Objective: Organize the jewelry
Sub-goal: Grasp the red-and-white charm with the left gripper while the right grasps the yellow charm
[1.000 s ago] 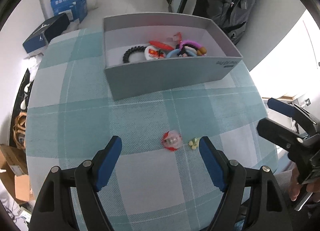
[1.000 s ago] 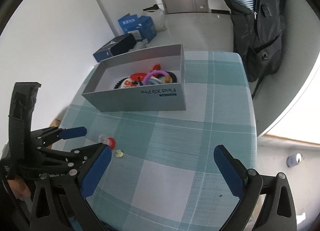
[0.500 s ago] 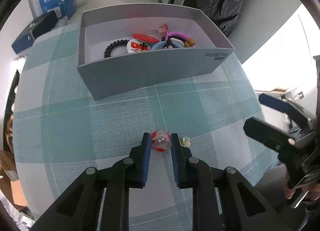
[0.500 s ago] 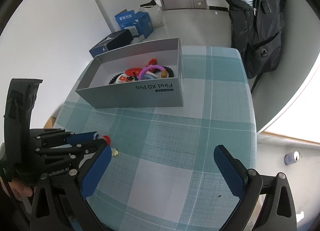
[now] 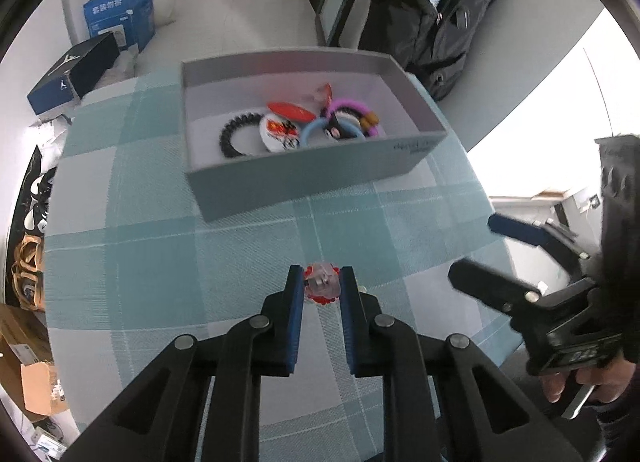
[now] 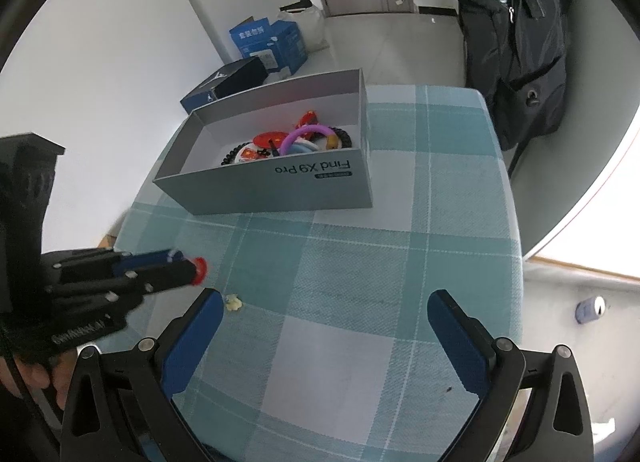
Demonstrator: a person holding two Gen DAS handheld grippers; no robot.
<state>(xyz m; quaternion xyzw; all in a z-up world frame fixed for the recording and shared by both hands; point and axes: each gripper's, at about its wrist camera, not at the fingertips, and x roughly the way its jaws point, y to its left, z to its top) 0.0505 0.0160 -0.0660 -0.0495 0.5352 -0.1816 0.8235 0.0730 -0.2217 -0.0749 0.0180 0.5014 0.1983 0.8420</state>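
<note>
The left gripper (image 5: 320,289), spread wide around it a second ago, is now clenched on the red-and-clear hair clip (image 5: 321,289) and seems lifted off the checked tablecloth (image 5: 140,262), so the carry to the box can start. A small yellow charm (image 6: 233,302) stays on the cloth. At 12 o'clock, the grey phone box (image 5: 304,177) holds a black coil tie (image 5: 236,137), badges and rings. At 3 o'clock, the right gripper (image 6: 324,336) waits released, empty
</note>
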